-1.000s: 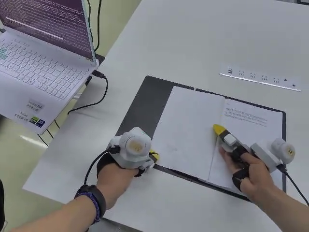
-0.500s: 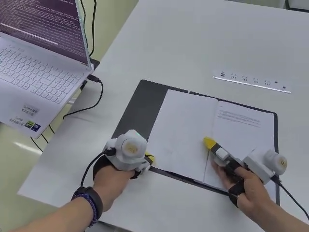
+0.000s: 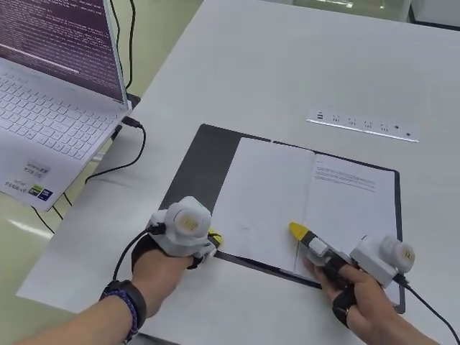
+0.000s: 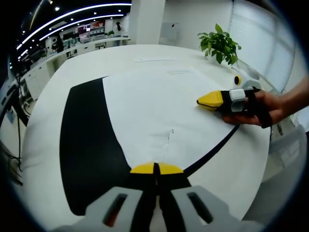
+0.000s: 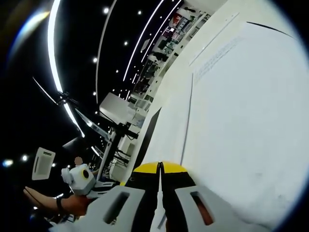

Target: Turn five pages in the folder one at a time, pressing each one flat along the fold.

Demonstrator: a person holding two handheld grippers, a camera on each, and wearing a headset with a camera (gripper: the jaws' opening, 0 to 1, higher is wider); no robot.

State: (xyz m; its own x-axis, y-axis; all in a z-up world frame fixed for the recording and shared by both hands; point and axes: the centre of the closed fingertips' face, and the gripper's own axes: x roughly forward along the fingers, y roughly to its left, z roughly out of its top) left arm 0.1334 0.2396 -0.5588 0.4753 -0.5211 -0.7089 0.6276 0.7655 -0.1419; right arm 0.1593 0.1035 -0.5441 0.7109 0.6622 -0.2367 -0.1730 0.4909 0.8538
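Yellow tips of L gripper [image 4: 155, 168], jaws pressed together w/ nothing seen between, sit at the near edge of the open folder [image 3: 194, 169]. R gripper [image 3: 298, 231], jaws also together, lies on the fold [image 3: 309, 194], near end. Looks like the pressing step. Next, prob: run along the fold, then catch the text page [image 3: 352, 198]. Laptop [image 3: 50, 115] beyond.

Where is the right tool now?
In the head view, the right tool lies on the open folder, its tip at the fold near the lower edge, beside the blank page.
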